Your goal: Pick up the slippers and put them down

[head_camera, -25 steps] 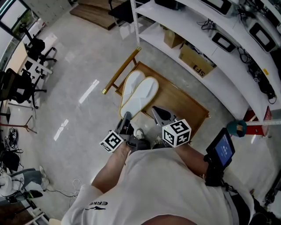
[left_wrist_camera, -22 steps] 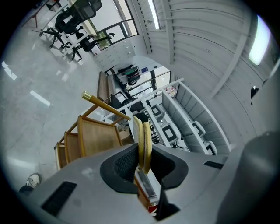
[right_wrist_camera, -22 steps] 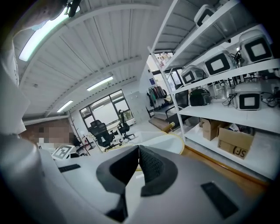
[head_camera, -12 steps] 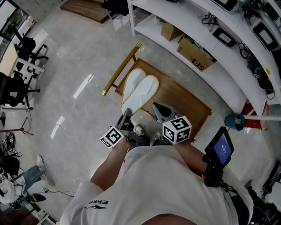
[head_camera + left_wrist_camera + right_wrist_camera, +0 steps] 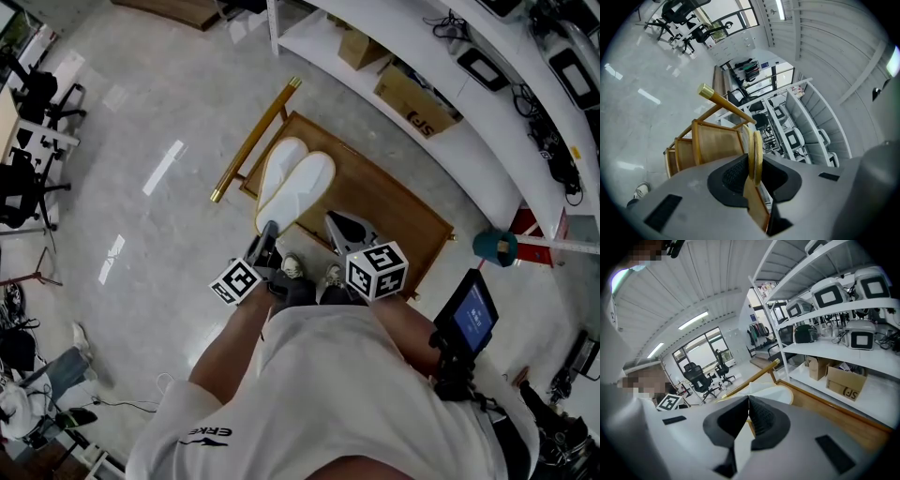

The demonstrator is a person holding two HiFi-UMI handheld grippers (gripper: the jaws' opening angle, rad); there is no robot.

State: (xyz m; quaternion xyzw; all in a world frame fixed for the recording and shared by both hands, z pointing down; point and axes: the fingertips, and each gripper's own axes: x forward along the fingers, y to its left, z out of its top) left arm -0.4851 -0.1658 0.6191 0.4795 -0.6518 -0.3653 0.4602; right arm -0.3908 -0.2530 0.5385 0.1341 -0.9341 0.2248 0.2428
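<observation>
Two white slippers with yellowish rims lie side by side, overlapping at the heels, over a low wooden rack. My left gripper is at their heel end. In the left gripper view its jaws are shut on thin slipper edges, seen edge-on. I cannot tell whether the slippers rest on the wood. My right gripper hovers just right of the heels, over the rack. Its pads meet with nothing visibly between them. A white slipper shows beyond them.
A brass-coloured rail runs along the rack's left side. White shelving with cardboard boxes and monitors stands behind the rack. Office chairs stand far left. The person's shoes are at the rack's near edge.
Both grippers have sunk toward the rack. The slippers stay in the left gripper. The right gripper's jaws look unchanged.
</observation>
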